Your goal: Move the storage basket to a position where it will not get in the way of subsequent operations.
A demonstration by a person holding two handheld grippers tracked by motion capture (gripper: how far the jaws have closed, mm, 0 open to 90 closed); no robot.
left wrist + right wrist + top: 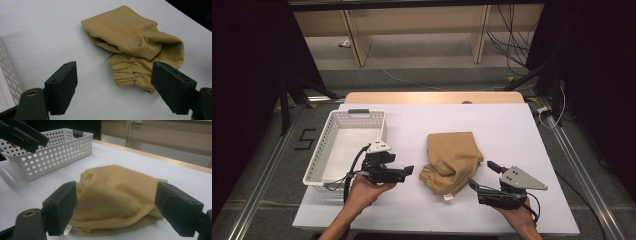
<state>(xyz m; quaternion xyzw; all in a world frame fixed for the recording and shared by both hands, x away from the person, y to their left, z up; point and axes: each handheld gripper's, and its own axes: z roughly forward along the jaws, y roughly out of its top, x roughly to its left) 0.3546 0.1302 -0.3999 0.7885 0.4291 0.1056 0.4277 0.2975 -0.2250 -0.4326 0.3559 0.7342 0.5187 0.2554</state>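
A folded tan cloth (452,157) with an elastic cuff lies in the middle of the white table (512,125). My left gripper (408,172) is open, just left of the cloth, with its jaws pointing at it. In the left gripper view the cloth (130,35) lies ahead of the open gripper (117,87), its cuff between the jaws. My right gripper (481,175) is open at the cloth's near right corner. In the right gripper view the cloth (112,190) sits between the wide jaws of the gripper (119,207), and nothing is gripped.
A white perforated basket (357,115) stands empty at the table's left, close behind my left hand; it is also in the right gripper view (57,147). A small white label (447,197) hangs at the cloth's near edge. Black curtains and cables surround the table.
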